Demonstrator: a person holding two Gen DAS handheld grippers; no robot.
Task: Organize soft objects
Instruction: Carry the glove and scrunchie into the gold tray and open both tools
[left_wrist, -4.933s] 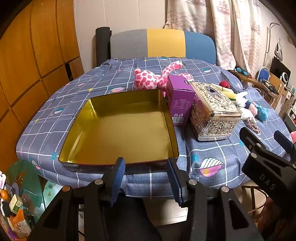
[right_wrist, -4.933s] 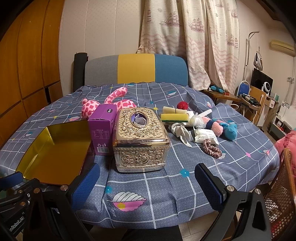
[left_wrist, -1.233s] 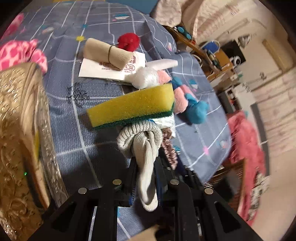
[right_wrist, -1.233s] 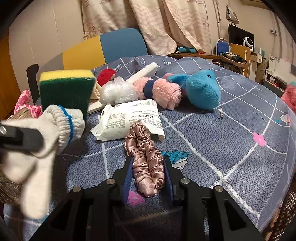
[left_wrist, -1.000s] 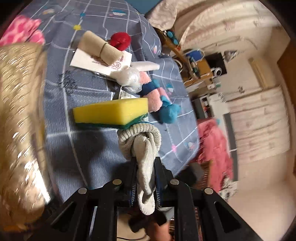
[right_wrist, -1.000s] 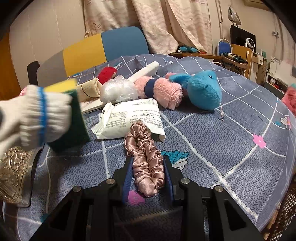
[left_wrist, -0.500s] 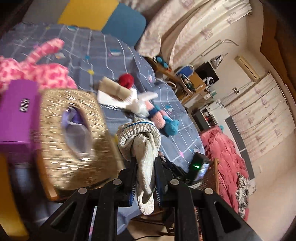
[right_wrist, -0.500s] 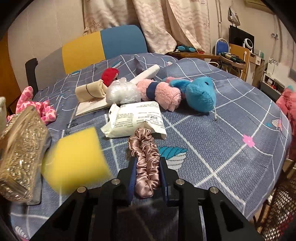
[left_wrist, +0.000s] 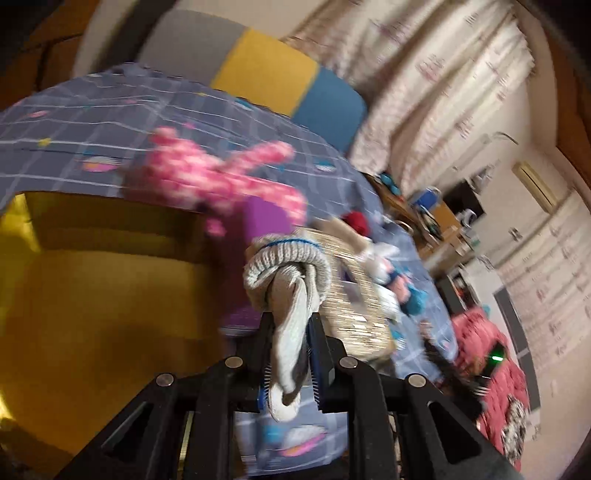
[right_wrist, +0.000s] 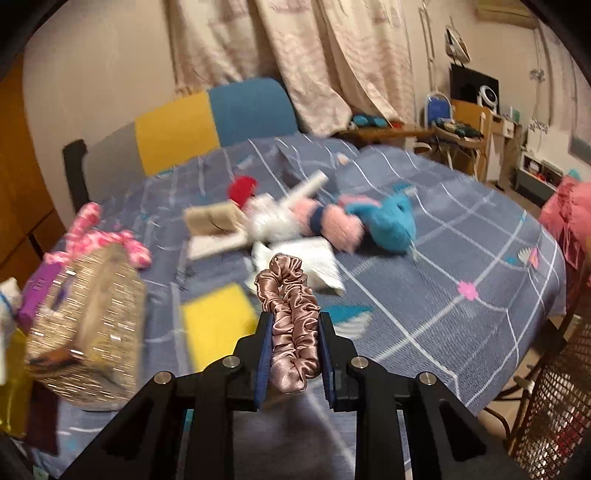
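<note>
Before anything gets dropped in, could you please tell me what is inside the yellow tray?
The part of the yellow tray in view holds nothing. The left gripper and its grey sock cover its near right corner, unseen.

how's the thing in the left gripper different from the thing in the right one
The left gripper holds a grey-white knitted glove with a blue-striped cuff; the right gripper holds a shiny pink satin scrunchie. The glove is knotted into a bundle with an end hanging below the fingers; the scrunchie is a ruffled loop squeezed narrow. The glove hangs beside the gold tray; the scrunchie is up over the blue cloth. Both are soft, clamped and lifted.
</note>
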